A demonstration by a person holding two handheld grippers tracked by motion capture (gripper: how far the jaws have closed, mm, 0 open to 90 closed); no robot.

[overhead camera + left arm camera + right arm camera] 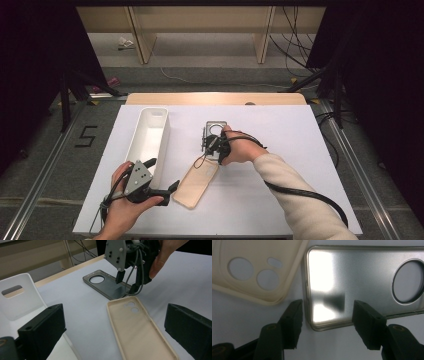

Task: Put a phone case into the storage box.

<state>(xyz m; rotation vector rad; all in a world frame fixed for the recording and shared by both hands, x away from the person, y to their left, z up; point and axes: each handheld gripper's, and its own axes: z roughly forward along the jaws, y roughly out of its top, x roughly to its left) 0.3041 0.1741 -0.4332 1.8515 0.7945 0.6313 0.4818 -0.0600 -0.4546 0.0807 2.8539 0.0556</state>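
Grey phone case (362, 282) is lying mid-table beside the beige case (140, 330) | your right gripper (327, 312) is straddling its corner, jaws apart, gripping nothing | your left gripper (167, 187) is hovering wide open, empty, near the white bin (145, 145).

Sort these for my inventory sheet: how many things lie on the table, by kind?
Phone cases: 2, a beige case and a grey case
White bin: 1
Total: 3

Beige phone case (196, 184), grey metallic phone case (214, 132), white bin (148, 140), white table (280, 190), black gripper jaws, cream sleeve (295, 195).
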